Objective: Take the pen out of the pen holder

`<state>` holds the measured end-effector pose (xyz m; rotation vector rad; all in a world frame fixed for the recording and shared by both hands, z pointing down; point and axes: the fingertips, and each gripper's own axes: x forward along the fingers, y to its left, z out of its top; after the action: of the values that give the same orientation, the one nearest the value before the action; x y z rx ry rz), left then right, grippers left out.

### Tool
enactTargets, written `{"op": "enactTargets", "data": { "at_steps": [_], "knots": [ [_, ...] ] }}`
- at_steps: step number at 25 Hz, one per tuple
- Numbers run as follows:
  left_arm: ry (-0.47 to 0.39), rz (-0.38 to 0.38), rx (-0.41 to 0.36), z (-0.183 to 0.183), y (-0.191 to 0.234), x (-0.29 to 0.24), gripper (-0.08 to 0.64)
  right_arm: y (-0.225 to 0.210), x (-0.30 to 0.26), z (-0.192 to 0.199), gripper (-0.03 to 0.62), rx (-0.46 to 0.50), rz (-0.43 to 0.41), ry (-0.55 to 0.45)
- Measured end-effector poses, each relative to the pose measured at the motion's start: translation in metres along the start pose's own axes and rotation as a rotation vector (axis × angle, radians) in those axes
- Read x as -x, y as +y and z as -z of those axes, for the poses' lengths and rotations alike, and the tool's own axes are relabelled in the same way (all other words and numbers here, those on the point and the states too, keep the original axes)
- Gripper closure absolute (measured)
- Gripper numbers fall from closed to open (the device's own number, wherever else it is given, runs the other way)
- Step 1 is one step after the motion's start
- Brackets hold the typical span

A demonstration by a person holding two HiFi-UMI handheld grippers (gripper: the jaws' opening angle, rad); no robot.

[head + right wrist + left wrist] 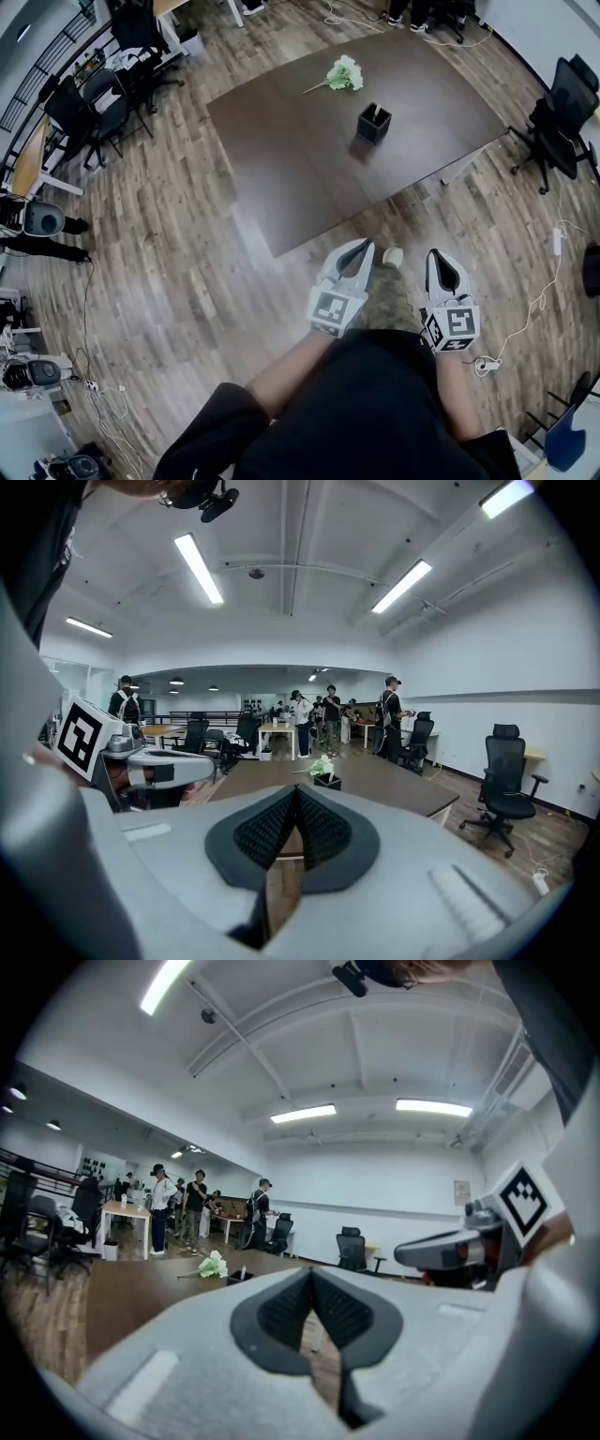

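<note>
A black square pen holder (pixel 373 124) stands on the dark brown table (pixel 309 159), far ahead of both grippers. In the left gripper view the pen holder (pixel 240 1278) shows small, with a white pen (pixel 243 1271) sticking up out of it. The right gripper view shows the pen holder (pixel 327 781) just past the jaws. My left gripper (pixel 360 249) and right gripper (pixel 441 259) hang side by side over the floor, short of the table's near edge. Both are shut with nothing in them, the left gripper (pixel 312 1274) as well as the right gripper (pixel 296 789).
A pale green flower bunch (pixel 343 73) lies on the table behind the holder. Black office chairs (pixel 562 117) stand at the right and at the far left (pixel 98 103). Several people stand at desks in the background (pixel 330 714). A white cable (pixel 530 309) trails on the wooden floor.
</note>
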<state>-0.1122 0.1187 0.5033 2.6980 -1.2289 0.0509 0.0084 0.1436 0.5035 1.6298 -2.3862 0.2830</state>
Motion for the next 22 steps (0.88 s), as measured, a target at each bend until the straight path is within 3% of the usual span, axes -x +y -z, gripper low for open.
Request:
{"op": "enactTargets", "data": {
  "at_steps": [5, 10, 15, 22],
  "knots": [
    [0.024, -0.040, -0.011, 0.005, 0.025, -0.036, 0.558, -0.036, -0.045, -0.010, 0.592, -0.112, -0.025, -0.022],
    [0.033, -0.056, -0.038, -0.001, 0.045, -0.094, 0.558, -0.089, -0.107, -0.025, 0.592, -0.104, -0.041, -0.044],
    [0.101, -0.070, -0.043, -0.007, 0.068, -0.174, 0.558, -0.141, -0.161, -0.044, 0.592, -0.109, -0.067, -0.043],
    [0.091, -0.107, -0.039, -0.021, 0.094, -0.281, 0.558, -0.218, -0.231, -0.066, 0.592, -0.101, -0.116, -0.033]
  ]
}}
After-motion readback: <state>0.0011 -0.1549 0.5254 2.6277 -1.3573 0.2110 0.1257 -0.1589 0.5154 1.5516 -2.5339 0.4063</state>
